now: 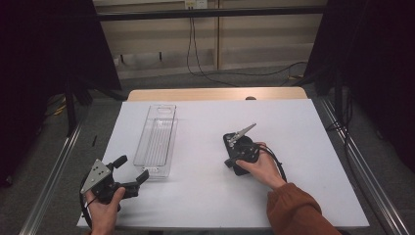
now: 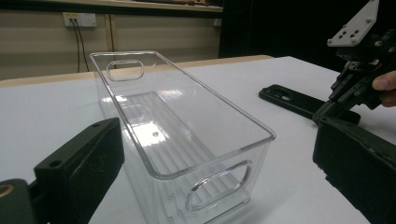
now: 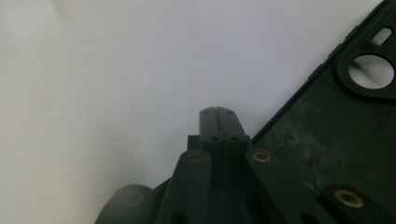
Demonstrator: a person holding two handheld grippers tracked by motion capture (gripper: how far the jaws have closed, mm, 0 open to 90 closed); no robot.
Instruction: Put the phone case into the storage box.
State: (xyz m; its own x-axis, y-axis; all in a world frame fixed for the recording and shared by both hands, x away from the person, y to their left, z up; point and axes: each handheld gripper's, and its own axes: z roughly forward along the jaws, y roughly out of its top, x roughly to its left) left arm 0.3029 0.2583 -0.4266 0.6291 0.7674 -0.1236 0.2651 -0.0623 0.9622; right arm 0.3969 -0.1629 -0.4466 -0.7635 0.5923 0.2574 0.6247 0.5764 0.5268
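Note:
A black phone case (image 1: 229,140) lies flat on the white table, its camera cut-out facing up in the right gripper view. My right gripper (image 1: 229,162) leans down over the case's near end with its jaws pressed together and nothing between them. In the right gripper view its tips (image 3: 217,112) rest at the white surface just beside the phone case (image 3: 327,135) edge. My left gripper (image 1: 132,168) is held open at the table's near left, with the near end of a clear plastic bin (image 2: 187,121) between its spread jaws and not touched by them.
The clear bin (image 1: 156,138) runs lengthwise away from me, left of centre, and has a handle hole at each end. A white sheet (image 1: 303,147) covers the table. Cables lie on the floor (image 1: 230,78) beyond the far edge.

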